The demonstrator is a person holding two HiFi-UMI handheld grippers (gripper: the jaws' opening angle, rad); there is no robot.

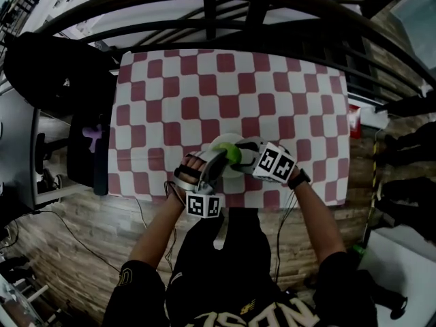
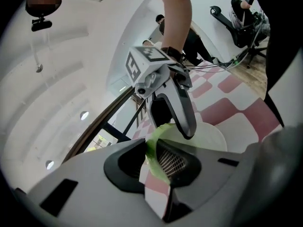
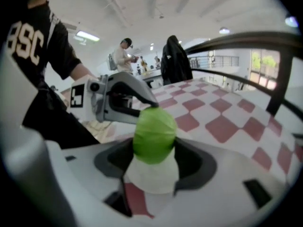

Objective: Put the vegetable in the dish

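The left gripper point(image 1: 218, 162) pinches the vegetable point(image 3: 154, 132) by its green leaf. The right gripper point(image 1: 243, 157) clamps the same vegetable from the other side. The vegetable hangs between them over the white dish point(image 1: 227, 140) on the checked cloth point(image 1: 272, 94).

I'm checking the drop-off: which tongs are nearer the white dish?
Right, it seems. The right tongs hold the vegetable over the dish; the left tongs pinch one of its leaves at the dish's edge nearer the person.
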